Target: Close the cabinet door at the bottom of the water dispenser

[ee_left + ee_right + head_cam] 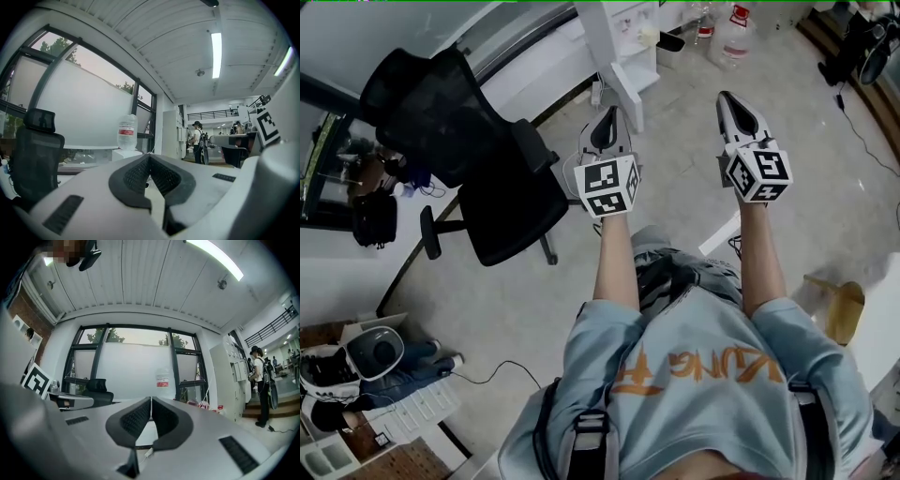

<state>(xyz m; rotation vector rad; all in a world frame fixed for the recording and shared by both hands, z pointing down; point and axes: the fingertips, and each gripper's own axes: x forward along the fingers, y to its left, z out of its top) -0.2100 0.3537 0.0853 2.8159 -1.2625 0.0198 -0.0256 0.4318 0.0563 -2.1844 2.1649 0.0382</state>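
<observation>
**Dispenser door not yet shut as operator lines up**

L to R: a black office chair (459, 141) stands by the window. The left gripper (610, 114) is held level, its jaws together w/ nothing between them. Ahead of it is the white water dispenser (605, 47), with a bottle (126, 132) seated on top. A slanted white panel (625, 94) juts from its base toward the operator; that looks like the cabinet door, apparently still open, though the hinge isn't clear from here. The right gripper (728, 98) is likewise level, jaws closed and empty. Spare water jugs (736, 33) sit on the floor further right.

Progress, judged from the scene: approx. nil. Neither gripper touches the panel; the left one is near it, the right one further off. What's left is to reach the door, push it flat against the dispenser's lower front, then back off.
</observation>
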